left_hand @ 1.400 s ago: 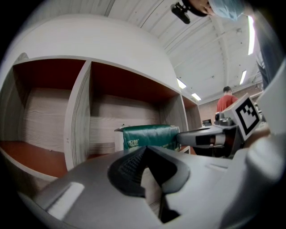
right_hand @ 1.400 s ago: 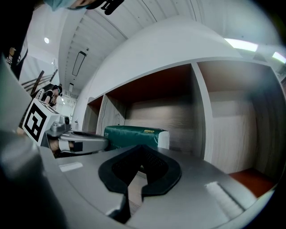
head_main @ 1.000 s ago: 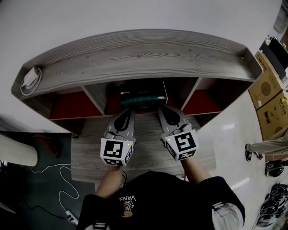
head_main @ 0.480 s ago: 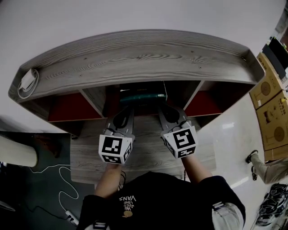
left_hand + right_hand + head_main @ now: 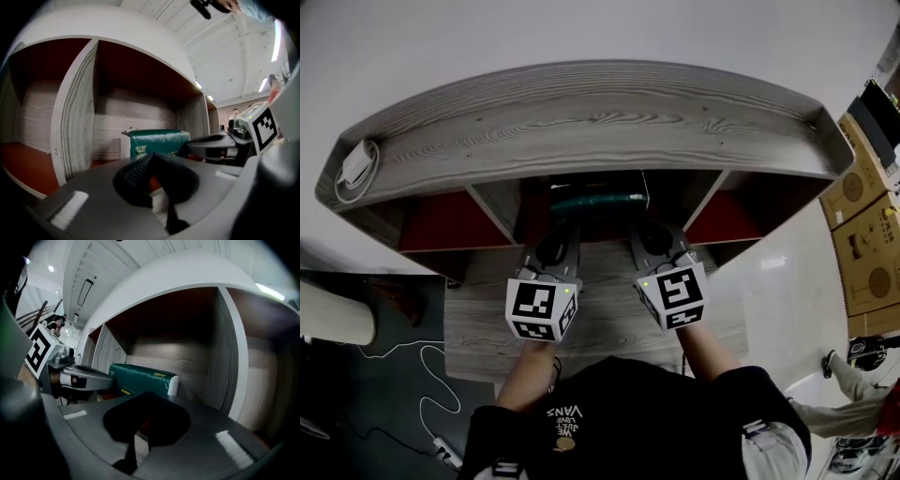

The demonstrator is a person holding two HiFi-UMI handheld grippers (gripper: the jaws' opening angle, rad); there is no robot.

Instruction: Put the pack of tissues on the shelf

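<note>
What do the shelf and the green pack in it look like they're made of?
Shelf: likely grey wood-grain laminate or veneer, matt; streaky grain runs all over it. Solid wood can't be ruled out. Pack of tissues: thin glossy green plastic film, judging by its sheen and soft wrinkles.

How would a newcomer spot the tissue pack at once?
Start at the grey wooden shelf unit. In its middle compartment lies the pack of tissues, a long block. Only it has a glossy dark green wrapper, against grey wood and red panels.
</note>
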